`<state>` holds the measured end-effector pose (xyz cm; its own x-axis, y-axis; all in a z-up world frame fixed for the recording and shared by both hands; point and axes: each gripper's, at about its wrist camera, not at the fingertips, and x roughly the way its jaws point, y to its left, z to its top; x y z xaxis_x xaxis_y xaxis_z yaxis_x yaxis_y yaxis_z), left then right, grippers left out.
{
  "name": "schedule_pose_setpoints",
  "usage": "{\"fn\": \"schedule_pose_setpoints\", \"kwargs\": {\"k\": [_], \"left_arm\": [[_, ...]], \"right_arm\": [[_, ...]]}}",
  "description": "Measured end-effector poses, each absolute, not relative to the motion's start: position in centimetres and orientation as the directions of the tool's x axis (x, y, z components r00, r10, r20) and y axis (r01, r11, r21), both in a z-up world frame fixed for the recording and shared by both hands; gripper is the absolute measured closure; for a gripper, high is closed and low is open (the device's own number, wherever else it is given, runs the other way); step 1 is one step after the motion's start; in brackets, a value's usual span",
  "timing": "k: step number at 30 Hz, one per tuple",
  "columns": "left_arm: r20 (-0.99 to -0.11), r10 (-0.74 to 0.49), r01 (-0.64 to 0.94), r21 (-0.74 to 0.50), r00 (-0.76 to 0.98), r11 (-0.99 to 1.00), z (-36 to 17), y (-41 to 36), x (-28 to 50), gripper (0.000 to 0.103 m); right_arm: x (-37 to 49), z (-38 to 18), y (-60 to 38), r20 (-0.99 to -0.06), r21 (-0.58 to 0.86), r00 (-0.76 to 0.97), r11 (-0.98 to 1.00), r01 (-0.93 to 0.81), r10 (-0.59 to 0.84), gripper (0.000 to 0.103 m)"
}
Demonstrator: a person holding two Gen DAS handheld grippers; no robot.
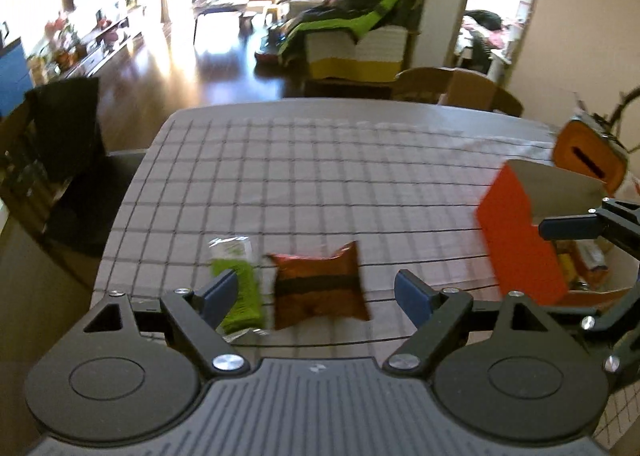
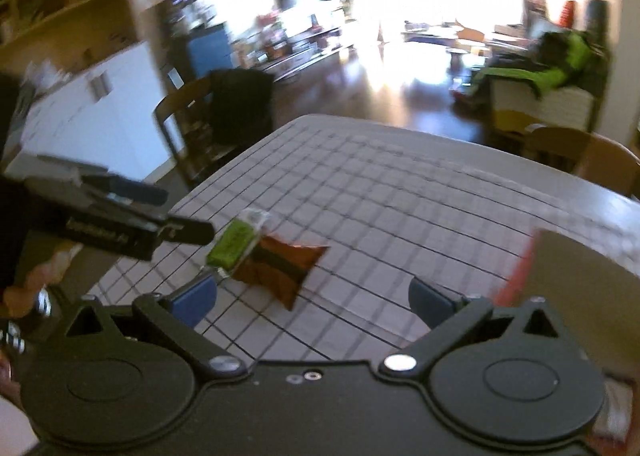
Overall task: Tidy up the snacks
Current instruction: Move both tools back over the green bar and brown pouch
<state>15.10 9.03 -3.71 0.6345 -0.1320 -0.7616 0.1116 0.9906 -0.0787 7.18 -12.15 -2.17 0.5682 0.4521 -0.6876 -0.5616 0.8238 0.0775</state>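
With both the left hand-held gripper point(image 1: 314, 290) and the right hand-held gripper point(image 2: 312, 294) hanging released and empty, the crinkly orange-brown foil snack packet point(image 1: 320, 288) and the green plastic-wrapped snack bar point(image 1: 239, 288) touching its left edge are lying near on the grid-patterned surface point(image 1: 320, 176), so a careless pinch is risking catching both.

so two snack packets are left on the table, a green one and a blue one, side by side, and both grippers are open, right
Not quite: the second packet is red-orange with a dark band, not blue. The left wrist view shows it beside the green packet on the table. The left gripper and right gripper are both open.
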Motion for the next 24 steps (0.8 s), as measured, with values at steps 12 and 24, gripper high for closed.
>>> {"fn": "schedule_pose_setpoints", "kwargs": {"k": [12, 24], "left_arm": [[-0.842, -0.06, -0.001, -0.072, 0.536, 0.997, -9.6, 14.7, 19.6, 0.018], [-0.919, -0.029, -0.084, -0.067, 0.394, 0.994, -14.7, 15.5, 25.1, 0.018]], "right_arm": [[11.5, -7.1, -3.7, -0.785, -0.058, 0.451, 0.674, -0.736, 0.425, 0.0], [15.1, -12.1, 1.1, -0.836, -0.239, 0.427, 0.473, -0.848, 0.344, 0.003]]}}
